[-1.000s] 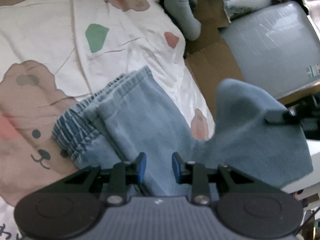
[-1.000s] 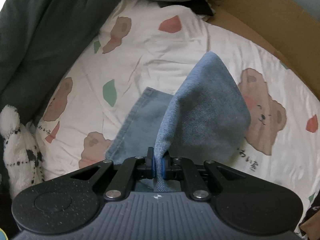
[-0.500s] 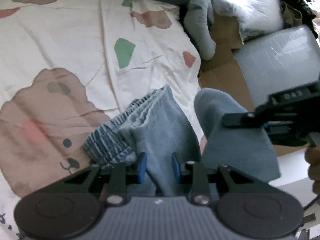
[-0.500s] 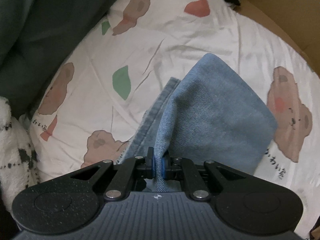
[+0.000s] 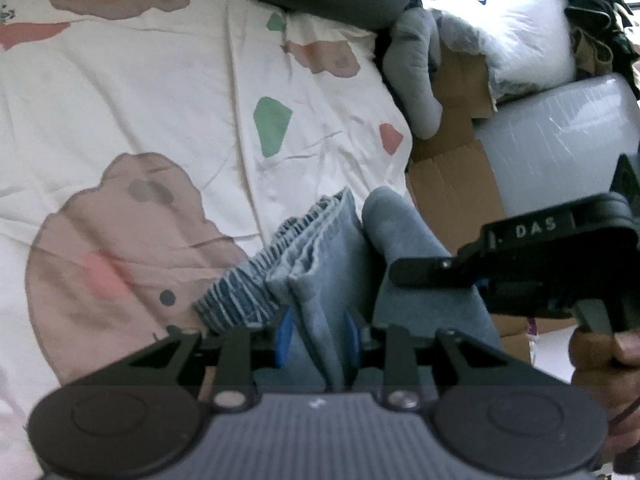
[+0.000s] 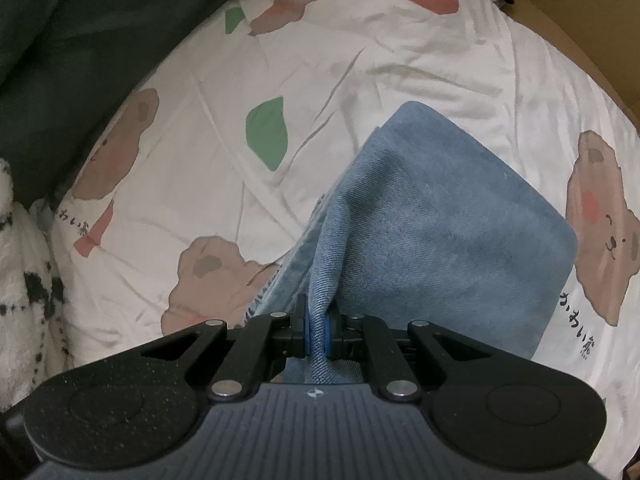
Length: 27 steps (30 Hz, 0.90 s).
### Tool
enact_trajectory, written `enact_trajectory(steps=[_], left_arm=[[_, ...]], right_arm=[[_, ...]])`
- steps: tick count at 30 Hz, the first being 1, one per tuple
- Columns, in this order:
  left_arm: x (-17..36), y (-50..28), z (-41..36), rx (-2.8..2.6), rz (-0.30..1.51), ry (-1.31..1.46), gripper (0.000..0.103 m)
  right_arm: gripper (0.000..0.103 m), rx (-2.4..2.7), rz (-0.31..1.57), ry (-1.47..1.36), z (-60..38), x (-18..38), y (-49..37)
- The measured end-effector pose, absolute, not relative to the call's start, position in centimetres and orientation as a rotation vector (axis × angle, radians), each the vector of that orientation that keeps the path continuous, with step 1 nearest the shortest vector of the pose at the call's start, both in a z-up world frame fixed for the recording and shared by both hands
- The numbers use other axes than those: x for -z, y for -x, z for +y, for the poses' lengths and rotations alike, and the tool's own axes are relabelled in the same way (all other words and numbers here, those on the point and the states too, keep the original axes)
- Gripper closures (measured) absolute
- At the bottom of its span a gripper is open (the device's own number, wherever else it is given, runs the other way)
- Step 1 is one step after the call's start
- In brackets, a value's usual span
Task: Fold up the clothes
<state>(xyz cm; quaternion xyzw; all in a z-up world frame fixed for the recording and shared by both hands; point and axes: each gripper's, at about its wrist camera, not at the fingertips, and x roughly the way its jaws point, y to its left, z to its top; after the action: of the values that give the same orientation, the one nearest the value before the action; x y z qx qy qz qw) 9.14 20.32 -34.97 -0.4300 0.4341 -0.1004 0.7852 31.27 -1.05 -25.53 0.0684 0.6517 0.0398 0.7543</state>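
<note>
We judged the jeans (image 6: 440,248) soft, floppy, fairly heavy — best held at hems/waistband; R gripper (image 6: 316,334) pinched denim, L gripper (image 5: 318,340) part-open astride a fold — grip unclear.

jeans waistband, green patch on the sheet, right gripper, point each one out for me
jeans waistband (image 5: 240,300), left wrist view, on the gathered elastic edge
green patch (image 6: 267,134), right wrist view, middle of the patch
right gripper (image 6: 318,334), right wrist view, between its fingertips, clamped on denim
</note>
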Motion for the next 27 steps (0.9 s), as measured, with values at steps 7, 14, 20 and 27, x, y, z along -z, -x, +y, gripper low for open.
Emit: enact_trajectory(steps=[7, 14, 20, 27], left_arm=[[34.9, -9.0, 20.9, 0.207, 0.935, 0.923, 0.073], [35.5, -8.5, 22.3, 0.165, 0.943, 0.923, 0.073], [35.8, -8.1, 23.0, 0.144, 0.957, 0.912, 0.073], [35.5, -7.7, 23.8, 0.153, 0.945, 0.942, 0.067]], right_arm=[[0.098, -0.102, 1.434, -0.121, 0.0, 26.5, -31.2], [0.098, -0.095, 1.45, -0.128, 1.1, 28.2, -31.3], [0.095, -0.078, 1.484, -0.157, 1.5, 30.1, -31.7], [0.076, -0.11, 1.496, -0.313, 0.0, 28.2, -31.7]])
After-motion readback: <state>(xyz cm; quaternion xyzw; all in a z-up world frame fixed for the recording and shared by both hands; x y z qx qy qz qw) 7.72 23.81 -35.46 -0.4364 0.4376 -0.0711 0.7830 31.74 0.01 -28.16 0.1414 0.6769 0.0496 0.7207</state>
